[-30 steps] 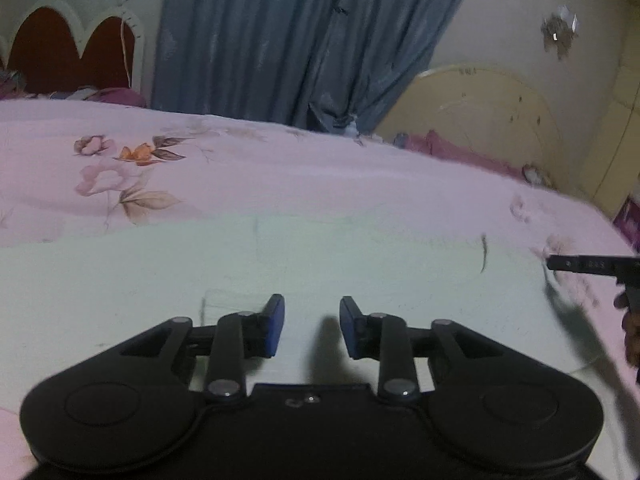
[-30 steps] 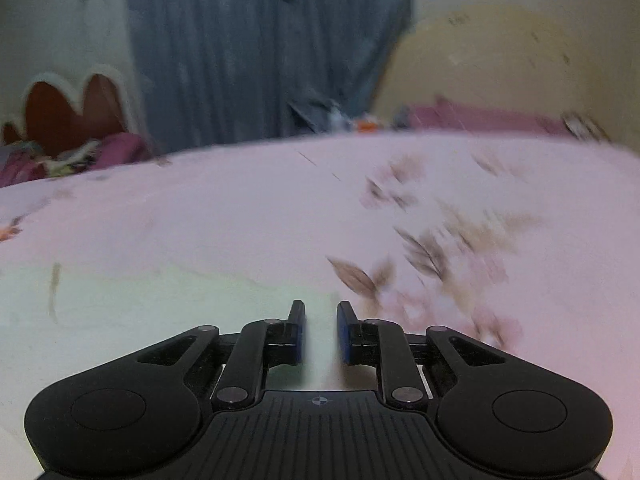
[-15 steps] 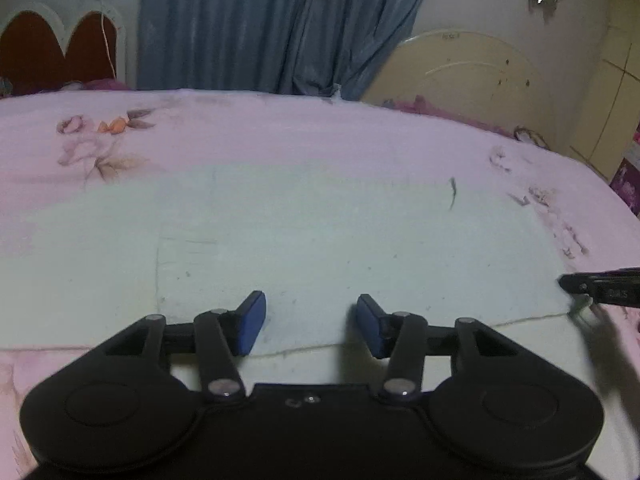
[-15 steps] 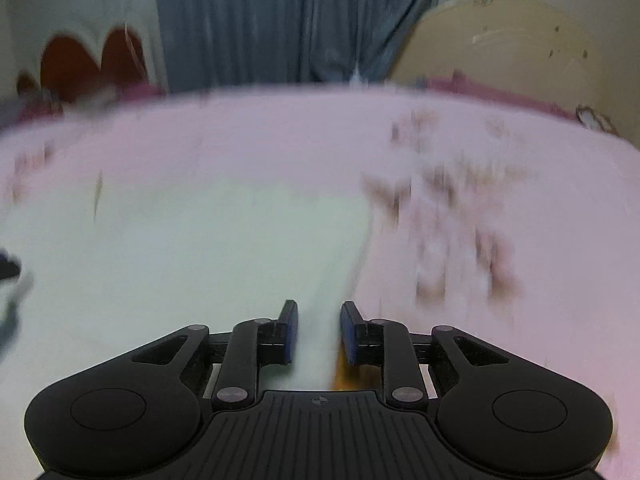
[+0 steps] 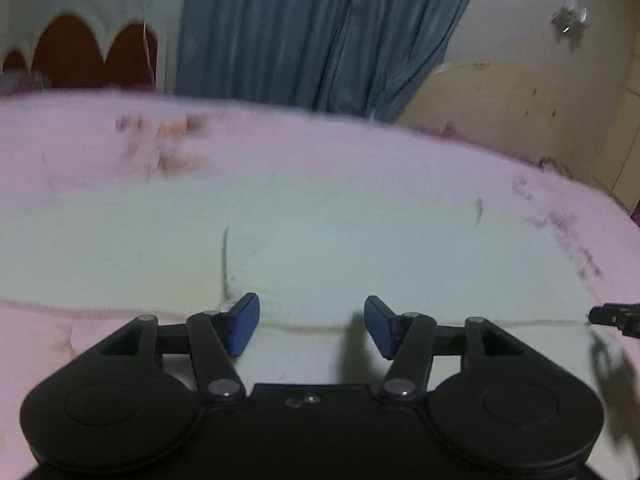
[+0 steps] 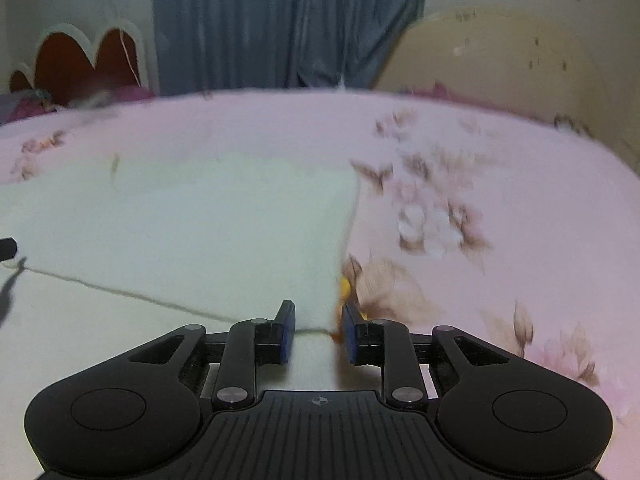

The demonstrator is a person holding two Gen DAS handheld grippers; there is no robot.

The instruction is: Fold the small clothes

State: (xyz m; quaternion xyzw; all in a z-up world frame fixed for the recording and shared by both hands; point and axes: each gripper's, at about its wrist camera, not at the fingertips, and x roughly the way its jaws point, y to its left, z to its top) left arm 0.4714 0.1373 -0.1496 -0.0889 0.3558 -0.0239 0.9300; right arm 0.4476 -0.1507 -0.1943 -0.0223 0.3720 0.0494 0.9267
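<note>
Black left claw (image 5: 311,326), blue pads (image 5: 244,328) spread wide, nothing between them, low over near edge of pale cloth (image 5: 360,248). Right claw (image 6: 318,332) black too, jaws spread with a narrower gap, straddling the cloth's near right corner; cannot tell if the pads touch fabric. Cloth (image 6: 192,224) lies flat on the bed (image 6: 500,184), a fold line or hem running across near both claws. Small dark mark on the cloth toward its far side (image 5: 478,210). Tip of the right claw shows at the right edge of the left wrist view (image 5: 616,316), at the same cloth edge. Bed sheet pink with flower print. Behind: blue curtain (image 5: 320,36), scalloped red headboard (image 5: 80,56), cream rounded board (image 6: 500,64). Both views blurred.
</note>
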